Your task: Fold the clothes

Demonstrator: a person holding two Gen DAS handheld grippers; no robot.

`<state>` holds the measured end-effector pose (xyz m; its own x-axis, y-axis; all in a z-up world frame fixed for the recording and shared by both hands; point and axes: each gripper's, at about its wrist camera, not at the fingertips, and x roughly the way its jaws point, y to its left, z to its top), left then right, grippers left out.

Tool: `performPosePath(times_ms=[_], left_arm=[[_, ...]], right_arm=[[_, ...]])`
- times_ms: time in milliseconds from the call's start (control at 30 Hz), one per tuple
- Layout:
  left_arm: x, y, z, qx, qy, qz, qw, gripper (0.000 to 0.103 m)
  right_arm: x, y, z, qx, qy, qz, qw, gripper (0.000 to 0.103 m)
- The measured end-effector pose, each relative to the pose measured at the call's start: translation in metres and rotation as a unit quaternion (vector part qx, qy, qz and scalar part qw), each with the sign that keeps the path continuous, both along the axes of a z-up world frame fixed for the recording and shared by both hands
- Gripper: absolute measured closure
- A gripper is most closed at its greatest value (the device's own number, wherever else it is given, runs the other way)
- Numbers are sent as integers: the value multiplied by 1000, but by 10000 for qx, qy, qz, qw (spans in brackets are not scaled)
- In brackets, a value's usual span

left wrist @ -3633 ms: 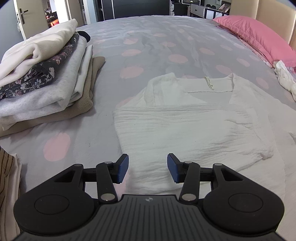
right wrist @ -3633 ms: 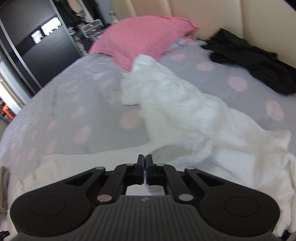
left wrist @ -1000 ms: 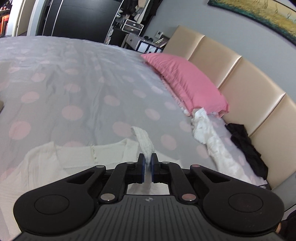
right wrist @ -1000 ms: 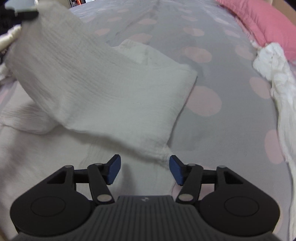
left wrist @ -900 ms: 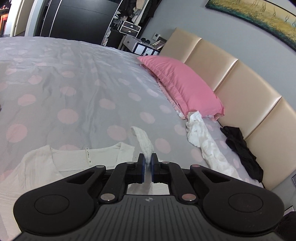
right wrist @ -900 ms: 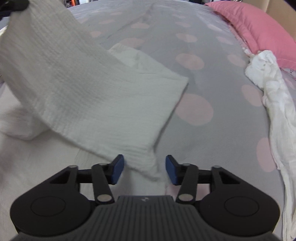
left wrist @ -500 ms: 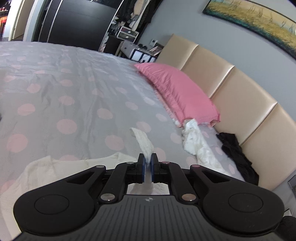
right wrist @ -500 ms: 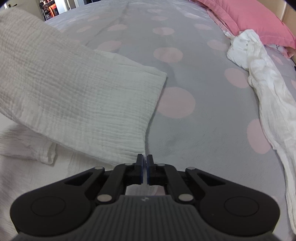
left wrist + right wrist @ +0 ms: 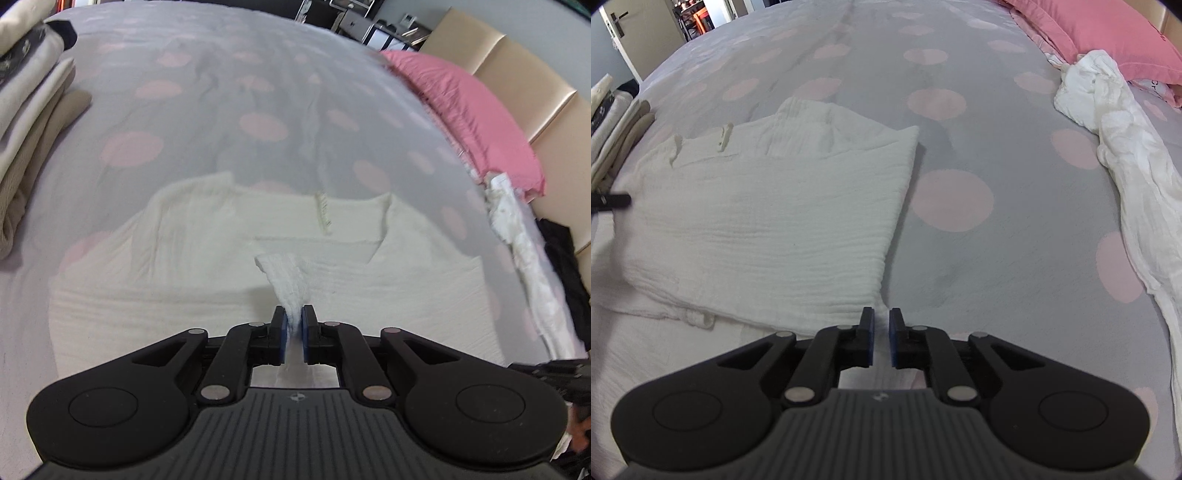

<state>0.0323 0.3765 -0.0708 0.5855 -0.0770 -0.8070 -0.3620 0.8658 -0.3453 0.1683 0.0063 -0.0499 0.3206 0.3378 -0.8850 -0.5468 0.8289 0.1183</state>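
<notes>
Two tongs work one white blouse (image 9: 192,266), which lies spread on the spotted bed (image 9: 258,92) in the middle of my left view. A stack of folded clothes (image 9: 26,122) sits at that frame's left edge. My left tongs (image 9: 293,334), bottom centre, have just been easing apart, yet a bunched strip of the blouse's sleeve (image 9: 288,284) is still pinched between the pads. A pink pillow (image 9: 476,110) lies upper right. In my right view the sleeve (image 9: 768,221) lies folded across the blouse, left of centre. My right tongs (image 9: 880,338) have just parted slightly, a narrow gap showing; white cloth lies under them, but I cannot tell whether it is gripped. A crumpled white garment (image 9: 1123,177) trails down the right edge.
</notes>
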Motion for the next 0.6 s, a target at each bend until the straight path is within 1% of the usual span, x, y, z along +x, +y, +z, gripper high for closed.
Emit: performPosePath(times_ms=[33, 100, 133, 167, 200, 233, 367, 467, 600], left_arm=[[-4, 2, -2, -9, 23, 44, 10000, 79], [-13, 5, -1, 30, 12, 112, 9999, 73], [-18, 7, 1, 57, 17, 129, 9999, 69], [-24, 8, 3, 88, 35, 144, 9999, 66], [-31, 9, 5, 120, 57, 158, 9998, 62], [-40, 9, 8, 164, 69, 168, 9997, 62], [-78, 2, 14, 303, 133, 132, 9994, 62], [-107, -5, 15, 481, 278, 118, 9984, 61], [-145, -10, 18, 589, 418, 251, 9971, 55]], right_arm=[[-1, 0, 4, 59, 7, 1, 10000, 91], [-3, 2, 10, 141, -6, 28, 9999, 88], [-5, 5, 12, 140, -38, 76, 9999, 87], [-7, 7, 14, 136, -66, 129, 9998, 84], [-9, 9, 15, 133, -80, 177, 9997, 77], [-11, 11, 16, 131, -90, 224, 9996, 74], [-20, 15, 17, 153, -30, 386, 9991, 74], [-32, 18, 13, 54, 14, 572, 9983, 74], [-52, 17, 7, -55, 96, 833, 9965, 72]])
